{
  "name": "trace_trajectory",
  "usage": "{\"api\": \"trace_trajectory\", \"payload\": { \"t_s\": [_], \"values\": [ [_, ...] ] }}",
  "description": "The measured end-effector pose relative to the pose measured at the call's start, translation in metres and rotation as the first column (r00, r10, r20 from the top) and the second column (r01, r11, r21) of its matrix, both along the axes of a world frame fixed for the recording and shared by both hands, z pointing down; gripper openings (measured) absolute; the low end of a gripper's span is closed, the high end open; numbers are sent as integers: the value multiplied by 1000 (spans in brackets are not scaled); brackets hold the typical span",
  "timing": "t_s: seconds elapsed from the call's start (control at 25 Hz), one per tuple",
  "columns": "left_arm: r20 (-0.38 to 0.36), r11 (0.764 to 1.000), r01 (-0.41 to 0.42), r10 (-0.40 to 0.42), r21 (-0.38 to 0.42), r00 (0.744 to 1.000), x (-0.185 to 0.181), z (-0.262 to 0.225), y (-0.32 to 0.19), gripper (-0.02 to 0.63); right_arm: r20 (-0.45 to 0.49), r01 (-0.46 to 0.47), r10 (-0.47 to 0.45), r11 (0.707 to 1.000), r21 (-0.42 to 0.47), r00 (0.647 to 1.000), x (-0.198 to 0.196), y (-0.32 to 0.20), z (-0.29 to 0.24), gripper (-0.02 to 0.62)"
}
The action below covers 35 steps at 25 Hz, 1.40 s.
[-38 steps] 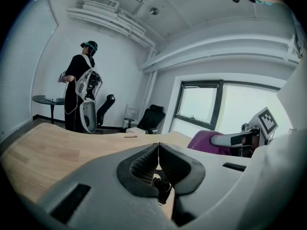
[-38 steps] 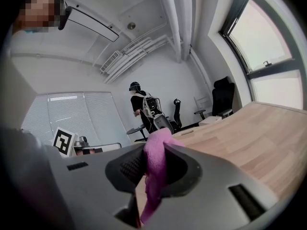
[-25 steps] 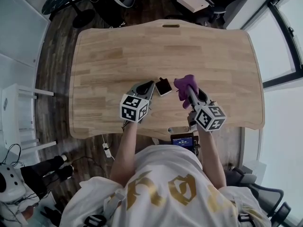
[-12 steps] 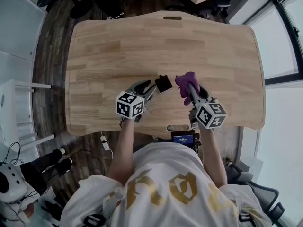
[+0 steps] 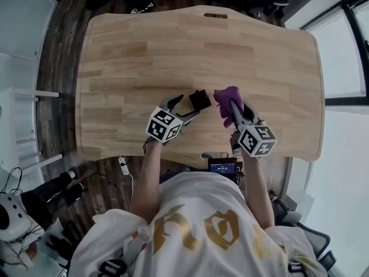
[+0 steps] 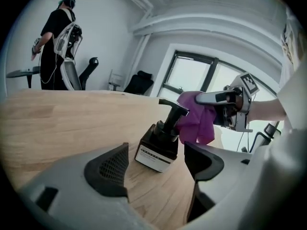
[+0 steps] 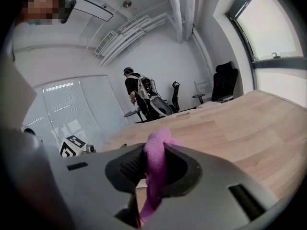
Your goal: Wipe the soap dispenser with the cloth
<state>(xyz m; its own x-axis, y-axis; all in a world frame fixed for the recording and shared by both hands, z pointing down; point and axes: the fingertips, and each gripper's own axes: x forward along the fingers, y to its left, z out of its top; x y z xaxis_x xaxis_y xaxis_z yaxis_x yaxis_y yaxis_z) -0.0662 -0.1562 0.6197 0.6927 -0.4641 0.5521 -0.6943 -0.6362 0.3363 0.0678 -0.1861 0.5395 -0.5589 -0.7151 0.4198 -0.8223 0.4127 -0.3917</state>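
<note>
Head view, dispenser: the dark dispenser (image 5: 200, 100) stands on the bench (image 5: 144, 51), near the front edge and about mid-width.
Head view, left tongs: the left tongs (image 5: 185, 107) lie just left of the dispenser, tips toward it, released.
Head view, cloth: the purple cloth (image 5: 226, 97) is bunched just right of the dispenser.
Head view, right tongs: the right tongs (image 5: 232, 109) come in from the dispenser's right and are clenched on the cloth.

Left view, tongs: the jaws have just been opening and stand wide. The dispenser (image 6: 160, 145) sits ahead in the gap, and neither pad presses on it.
Left view, cloth: the cloth (image 6: 194, 123) hangs just behind the dispenser's pump head. I cannot tell whether it touches.

Right view, tongs: both pads pinch a fold of cloth (image 7: 156, 171), and its tail droops below them.
Right view, dispenser: not seen; the tongs' body blocks it.

Done, as judged: the cloth is picked up and brought to the dispenser, which stands free on the bench.
Left, as judged: no view shows the cloth pressed on the dispenser, so the wiping itself cannot be counted as finished. The body and pump may yet need passes.
</note>
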Motion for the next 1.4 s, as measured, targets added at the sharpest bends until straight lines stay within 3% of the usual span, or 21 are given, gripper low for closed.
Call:
{"api": "trace_trajectory", "payload": {
  "t_s": [0.2, 0.6, 1.04, 1.4],
  "values": [
    [10, 995, 4, -5, 102, 1000, 5, 7, -12, 353, -2, -1, 1, 1000, -18, 1000, 3, -3, 7, 61],
    [86, 981, -89, 76, 170, 993, 23, 24, -13, 362, -5, -4, 4, 999, -51, 1000, 11, -8, 20, 61],
    [103, 967, -181, 165, 180, 981, 41, 34, -17, 362, -14, -29, 28, 997, -67, 1000, 26, -13, 28, 61],
    [170, 956, -187, 151, 225, 974, 48, 42, -24, 360, -22, -43, 41, 996, -81, 999, 31, -13, 32, 61]
  ]
}}
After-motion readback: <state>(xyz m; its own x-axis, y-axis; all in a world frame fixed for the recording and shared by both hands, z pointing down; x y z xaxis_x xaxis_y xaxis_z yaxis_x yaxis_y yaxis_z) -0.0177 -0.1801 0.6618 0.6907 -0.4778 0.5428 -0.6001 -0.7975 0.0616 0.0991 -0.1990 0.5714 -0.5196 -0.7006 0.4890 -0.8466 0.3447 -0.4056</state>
